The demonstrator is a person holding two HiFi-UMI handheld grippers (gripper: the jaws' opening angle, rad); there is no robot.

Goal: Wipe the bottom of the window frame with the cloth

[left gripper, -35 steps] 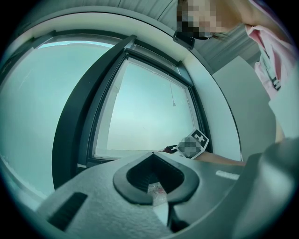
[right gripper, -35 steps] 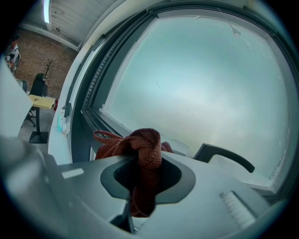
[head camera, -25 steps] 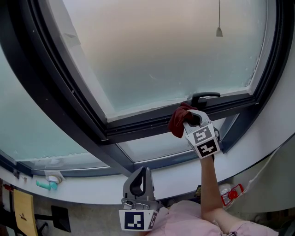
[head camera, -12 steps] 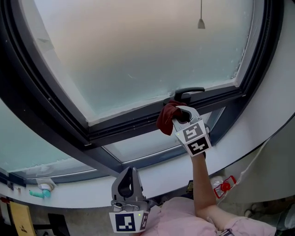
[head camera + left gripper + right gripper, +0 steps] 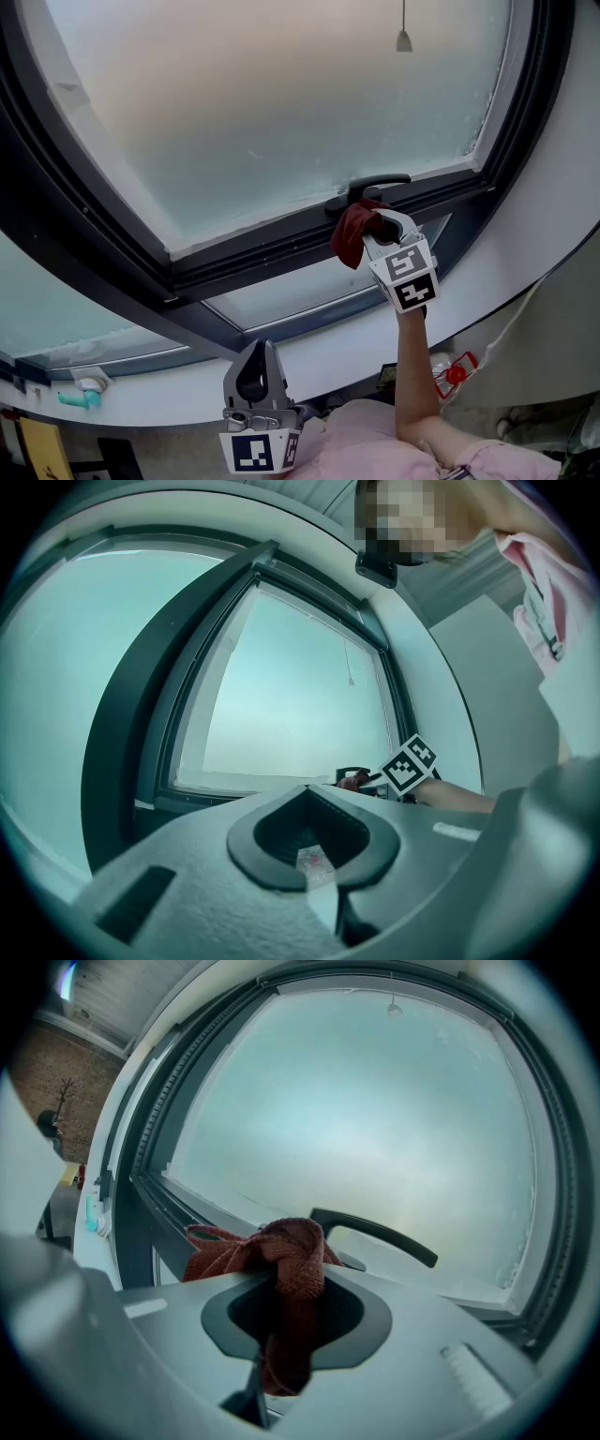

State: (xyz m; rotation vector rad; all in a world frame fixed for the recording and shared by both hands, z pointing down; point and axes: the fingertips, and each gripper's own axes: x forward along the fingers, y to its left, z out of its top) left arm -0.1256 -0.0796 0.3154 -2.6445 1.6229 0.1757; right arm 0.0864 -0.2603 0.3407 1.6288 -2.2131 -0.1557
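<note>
Gripping a dark red cloth (image 5: 352,234), the right gripper (image 5: 379,228) sits just right of centre in the head view, its fingers closed on the bunched fabric; in the right gripper view the cloth hangs down through the opening between the fingers, and a fold spills out toward the left. The cloth lies against the bottom rail of the dark window frame (image 5: 272,251), just below the black window handle (image 5: 367,189), whose lever points toward the right of the frame; the gripper's marker cube (image 5: 405,277) faces the camera below the cloth. A bare forearm (image 5: 414,375) rises from the lower right to this gripper, above a pink sleeve (image 5: 375,445).

The left gripper (image 5: 258,354) stands at the bottom centre of the head view, well apart from the window, its fingers pointing up, closed together and holding nothing. Frosted glass (image 5: 281,103) fills the upper half of the frame; a pull cord with a small weight (image 5: 403,39) hangs at the top, right of centre. A small teal object (image 5: 77,398) sits at the lower left on the white sill (image 5: 187,375); what it is cannot be told.
</note>
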